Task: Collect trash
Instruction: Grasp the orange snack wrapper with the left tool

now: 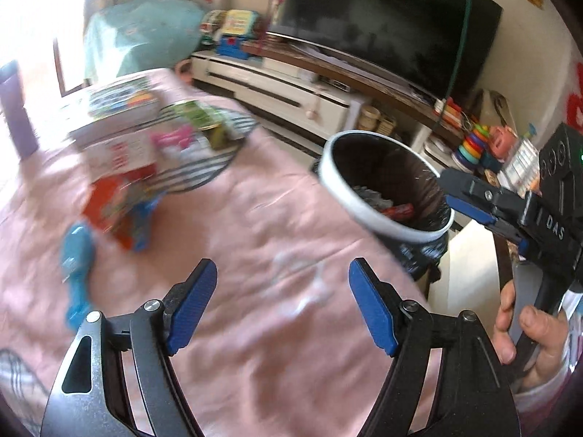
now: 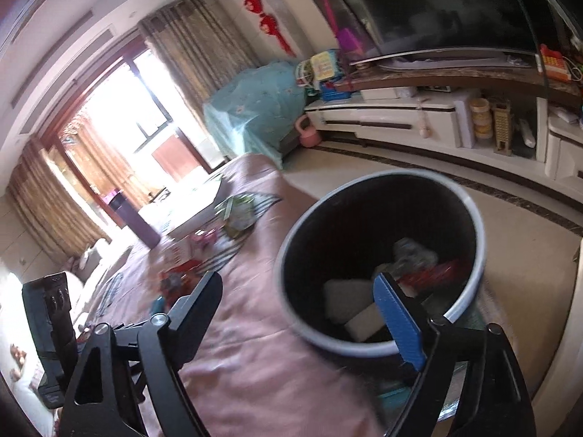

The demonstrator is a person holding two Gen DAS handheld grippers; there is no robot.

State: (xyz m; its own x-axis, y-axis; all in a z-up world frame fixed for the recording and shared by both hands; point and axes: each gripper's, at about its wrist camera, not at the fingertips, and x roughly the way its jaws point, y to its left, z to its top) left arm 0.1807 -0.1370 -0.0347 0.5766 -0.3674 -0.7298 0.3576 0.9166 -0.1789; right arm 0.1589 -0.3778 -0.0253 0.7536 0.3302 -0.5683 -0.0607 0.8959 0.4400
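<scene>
A round trash bin [image 1: 386,185] with a white rim and black liner stands at the edge of the pink-covered table [image 1: 255,225]; it holds wrappers and pale scraps. My left gripper [image 1: 282,304] is open and empty, low over the pink cloth. My right gripper [image 2: 298,313] is open and empty, right above the bin [image 2: 379,255], one blue fingertip [image 2: 397,313] over its rim. In the left wrist view the right gripper [image 1: 473,200] reaches over the bin's right rim. A red packet [image 1: 116,211] and a blue wrapper [image 1: 74,269] lie on the cloth at left.
Books and boxes [image 1: 116,116] and a striped wire basket [image 1: 204,145] with green packets sit at the table's far side. A TV [image 1: 382,18] on a white cabinet [image 1: 291,91] stands behind, with toys [image 1: 473,142] at right. A teal-covered object [image 2: 255,105] sits near the window.
</scene>
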